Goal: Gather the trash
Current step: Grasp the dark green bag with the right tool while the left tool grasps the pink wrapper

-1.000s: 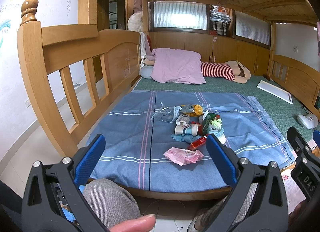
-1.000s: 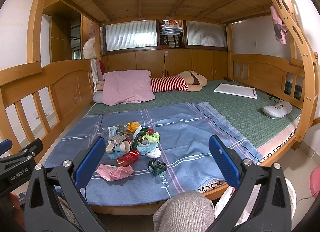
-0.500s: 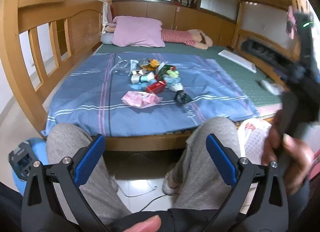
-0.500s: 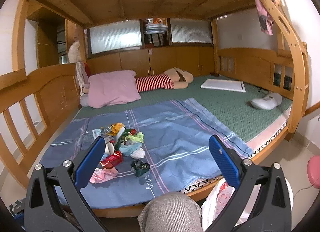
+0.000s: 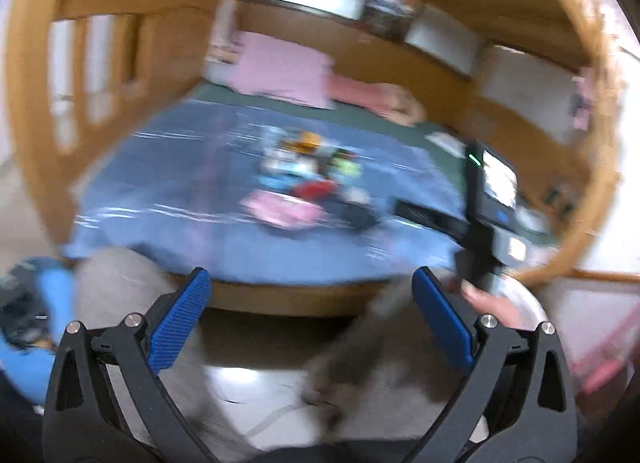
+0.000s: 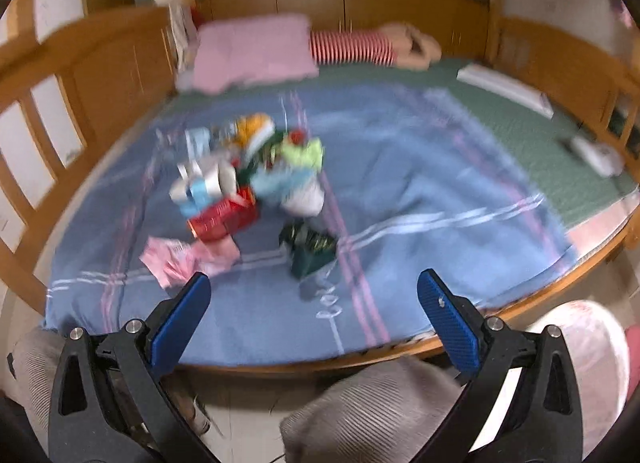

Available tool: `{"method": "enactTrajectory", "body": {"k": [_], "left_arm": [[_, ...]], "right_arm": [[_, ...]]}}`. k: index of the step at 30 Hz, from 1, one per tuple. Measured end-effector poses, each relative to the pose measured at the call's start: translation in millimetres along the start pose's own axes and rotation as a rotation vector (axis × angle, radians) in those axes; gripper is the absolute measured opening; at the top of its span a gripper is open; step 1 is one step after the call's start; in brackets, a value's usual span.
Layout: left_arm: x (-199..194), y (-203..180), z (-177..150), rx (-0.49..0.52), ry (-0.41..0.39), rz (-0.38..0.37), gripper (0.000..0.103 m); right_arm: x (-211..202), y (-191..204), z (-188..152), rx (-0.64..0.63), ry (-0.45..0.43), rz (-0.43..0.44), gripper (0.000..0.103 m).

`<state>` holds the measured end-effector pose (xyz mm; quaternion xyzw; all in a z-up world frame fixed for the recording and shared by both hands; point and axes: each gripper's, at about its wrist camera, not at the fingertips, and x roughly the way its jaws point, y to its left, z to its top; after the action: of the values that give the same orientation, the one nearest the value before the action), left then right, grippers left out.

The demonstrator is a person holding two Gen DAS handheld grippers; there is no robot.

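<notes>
The person is sitting at the foot of a wooden bed (image 6: 100,47), knees in grey trousers (image 6: 372,399) showing below both cameras. Both views are smeared with motion blur, the left one heavily.

The right gripper (image 6: 314,303) is hovering over the near edge of the bed, its blue fingers (image 6: 180,315) spread wide with nothing between them. The left gripper (image 5: 310,303) is hanging lower, pointing at the bed's front rail, and its fingers (image 5: 180,323) are likewise spread and gripping nothing.

The trash is lying in a loose heap (image 6: 256,175) on the blue striped blanket (image 6: 420,183), left of the blanket's middle. At the near side of the heap a crumpled pink wrapper (image 6: 188,259) is lying closest to the left finger of the right gripper, with a red packet (image 6: 224,219) just behind it. A dark green wrapper (image 6: 308,247) is sitting a little to the right, apart from the rest. Farther back are a white paper cup (image 6: 208,179) on its side, light blue scraps, something lime green (image 6: 304,151) and an orange piece (image 6: 252,125); finer detail is too blurred to tell.

A white plastic bag with red print (image 6: 580,351) is hanging at the right, beside the person's knee, off the bed. Behind the blanket a pink pillow (image 6: 252,51) and a striped soft toy (image 6: 360,47) are resting on the green mat (image 6: 520,131).
</notes>
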<state>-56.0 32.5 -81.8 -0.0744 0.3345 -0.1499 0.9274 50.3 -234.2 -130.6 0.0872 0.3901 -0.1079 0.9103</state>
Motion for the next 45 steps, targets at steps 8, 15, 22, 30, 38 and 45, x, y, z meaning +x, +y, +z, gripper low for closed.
{"method": "enactTrajectory", "body": {"k": [8,15,22,30,38,45], "left_arm": [[30.7,58.3,29.8,-0.112,-0.019,0.146,0.100],[59.3,84.8,46.4,-0.129,-0.002,0.187,0.100],[94.1,94.5,50.4,-0.112,0.042,0.227,0.100],[178.3,36.9,45.7,0.137,0.098,0.179,0.100],[283.1,-10.3,46.2,0.253,0.142,0.093,0.100],[344.8,-22.4,33.0,0.298,0.255,0.004,0.079]], "right_arm": [[95.2,10.8,27.1,0.019,0.191,-0.112,0.100],[159.0,17.5,32.6,-0.043,0.349,-0.213,0.074],[153.8,-5.0,32.5,0.080,0.361,-0.129,0.054],[114.3,-27.1,48.6,0.155,0.246,0.026,0.054],[105.4,-43.4,46.9,0.227,0.212,0.146,0.054],[108.0,-44.1,47.8,0.223,0.207,0.188,0.055]]}}
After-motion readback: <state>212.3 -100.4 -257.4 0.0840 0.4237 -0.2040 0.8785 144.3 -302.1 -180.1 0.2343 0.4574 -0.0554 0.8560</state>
